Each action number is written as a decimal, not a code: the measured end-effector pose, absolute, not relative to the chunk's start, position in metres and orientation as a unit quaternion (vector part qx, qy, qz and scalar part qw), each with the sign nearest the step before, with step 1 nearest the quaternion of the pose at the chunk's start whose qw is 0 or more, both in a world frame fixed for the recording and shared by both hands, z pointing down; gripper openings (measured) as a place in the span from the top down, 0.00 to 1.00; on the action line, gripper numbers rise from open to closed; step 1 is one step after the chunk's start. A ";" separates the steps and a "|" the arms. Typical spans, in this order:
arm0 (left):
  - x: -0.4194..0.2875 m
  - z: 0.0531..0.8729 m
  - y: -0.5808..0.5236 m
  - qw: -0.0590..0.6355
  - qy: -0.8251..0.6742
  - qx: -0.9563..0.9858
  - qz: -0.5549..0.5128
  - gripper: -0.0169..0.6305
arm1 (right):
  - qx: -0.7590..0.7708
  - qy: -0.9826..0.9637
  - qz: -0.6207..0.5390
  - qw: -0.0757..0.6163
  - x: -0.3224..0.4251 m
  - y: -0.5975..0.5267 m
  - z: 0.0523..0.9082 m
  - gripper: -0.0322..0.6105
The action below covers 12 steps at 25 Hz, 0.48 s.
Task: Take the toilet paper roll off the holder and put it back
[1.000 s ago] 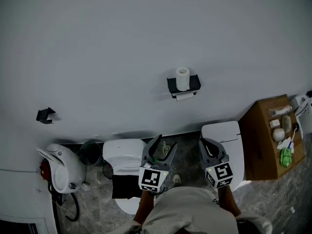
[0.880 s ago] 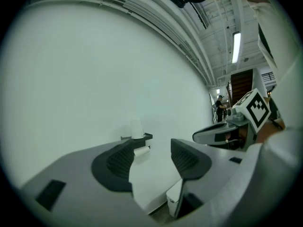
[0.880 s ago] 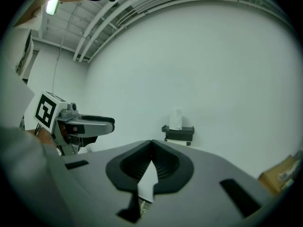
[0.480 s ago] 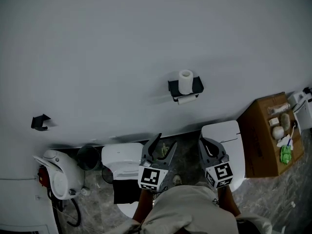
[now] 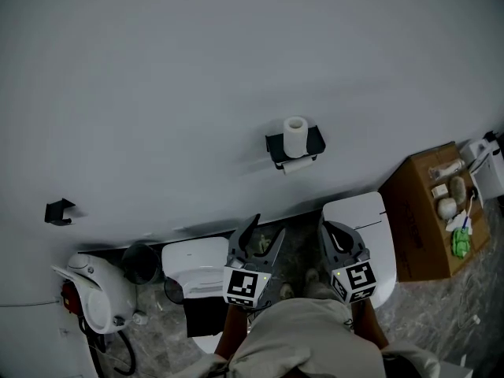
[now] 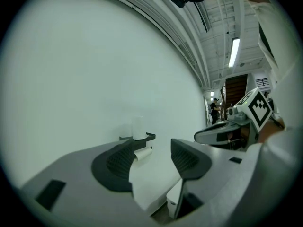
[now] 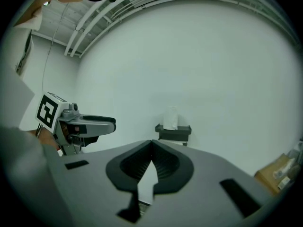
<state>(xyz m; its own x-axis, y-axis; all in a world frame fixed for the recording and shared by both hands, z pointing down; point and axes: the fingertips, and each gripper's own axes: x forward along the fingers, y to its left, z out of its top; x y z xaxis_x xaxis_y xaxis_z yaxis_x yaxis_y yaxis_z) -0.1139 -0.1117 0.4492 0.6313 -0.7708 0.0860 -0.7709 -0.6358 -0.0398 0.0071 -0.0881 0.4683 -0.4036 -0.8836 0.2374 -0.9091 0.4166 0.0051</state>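
Ahead of both grippers and well apart from them, on the pale grey wall (image 5: 236, 53), a black wall-mounted holder (image 5: 316, 142) is recorded, with a white toilet paper roll (image 5: 295, 136) stood upright on its top. A white paper end (image 5: 297, 164) is seen just under the holder. The left gripper (image 5: 266, 231) is held low and aimed toward the holder; its two dark ribbed jaws are spread apart, nothing is pinched between them, and the roll is framed in the gap far beyond. The right gripper (image 5: 329, 228) is held beside the left one at like height; its jaws are pressed together tip to tip, with nothing caught between. Under the left gripper and to its left, a white toilet (image 5: 193, 258) is set against the wall; under the right gripper and to its right, a second white toilet (image 5: 362, 215) is noted. Further to the right of the right gripper, a brown cardboard box (image 5: 417, 227) with small items on top is listed. Far to the left of the left gripper, a small black bracket (image 5: 59, 211) is fixed to the wall. Grey marbled floor (image 5: 299, 246) is visible between the two toilets.
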 end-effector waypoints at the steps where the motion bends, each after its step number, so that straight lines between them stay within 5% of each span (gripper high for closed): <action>1: -0.113 0.449 -0.113 0.000 -0.425 0.904 0.046 0.58 | 0.538 -0.835 0.062 0.103 0.008 -0.089 0.468 0.95; 12: -0.129 0.452 -0.126 0.005 -0.445 0.895 0.047 0.58 | 0.526 -0.842 0.058 0.103 -0.003 -0.108 0.468 0.95</action>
